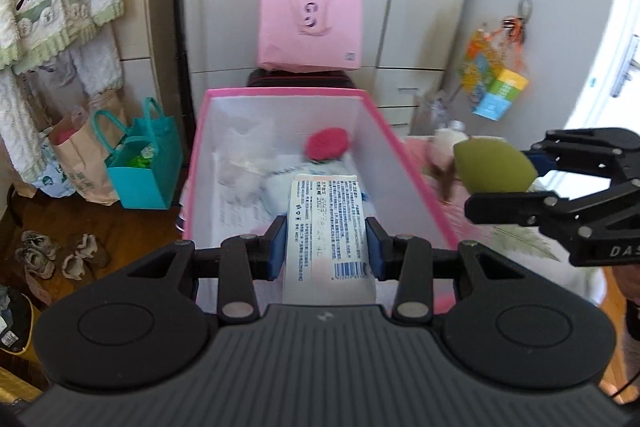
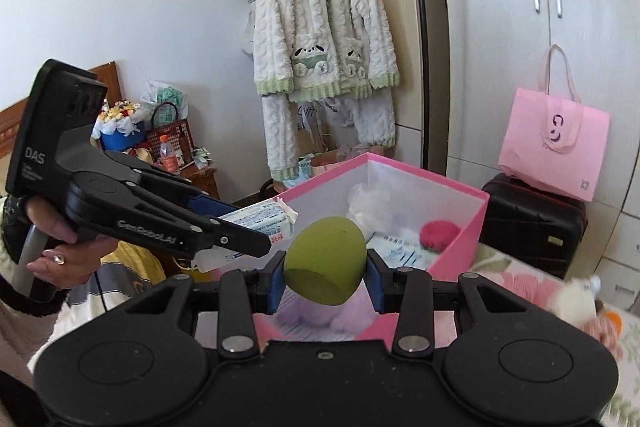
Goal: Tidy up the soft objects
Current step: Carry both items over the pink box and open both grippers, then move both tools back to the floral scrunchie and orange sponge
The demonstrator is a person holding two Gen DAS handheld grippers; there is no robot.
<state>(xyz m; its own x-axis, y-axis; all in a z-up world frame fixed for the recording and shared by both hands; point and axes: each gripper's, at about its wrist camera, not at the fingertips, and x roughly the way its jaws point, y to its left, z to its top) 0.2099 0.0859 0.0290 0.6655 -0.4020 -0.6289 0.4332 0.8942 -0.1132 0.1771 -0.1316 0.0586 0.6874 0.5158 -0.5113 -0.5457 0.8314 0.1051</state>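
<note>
So, readable text first: "DAS" on the side of the left gripper (image 2: 256, 243) body and "GenRobot.AI" along its arm, seen from the right wrist view; "DAS" also shows on the right gripper (image 1: 516, 183) in the left wrist view. The white packet (image 1: 328, 227) carries dense small print and a blue barcode at its near end; the print is too small to read. The pink tote bag (image 1: 310, 27) has a curly logo I can't make out and a small square code at a lower corner.

Left gripper is clenched on the white packet, blue pads (image 1: 278, 247) pressing its long sides, held over the near end of the pink box (image 1: 280, 95). Right gripper is clamped on the green egg-shaped sponge (image 2: 326, 261), pads on both flanks, flat cut face toward the camera. It sits just beside the box's right rim, over the floral bedspread (image 2: 520, 283).

Pink box is open, white inside. Contents: a red fuzzy ball (image 1: 326, 143) near the far wall, white fluffy stuff at left, printed plastic packs on the bottom.

Tote bag stands on a dark suitcase (image 2: 532, 227) behind the box. A teal bag (image 1: 140, 167) and a paper bag (image 1: 76, 163) sit on the floor at left. A small plush toy (image 2: 572, 299) lies on the bedspread right of the box.
</note>
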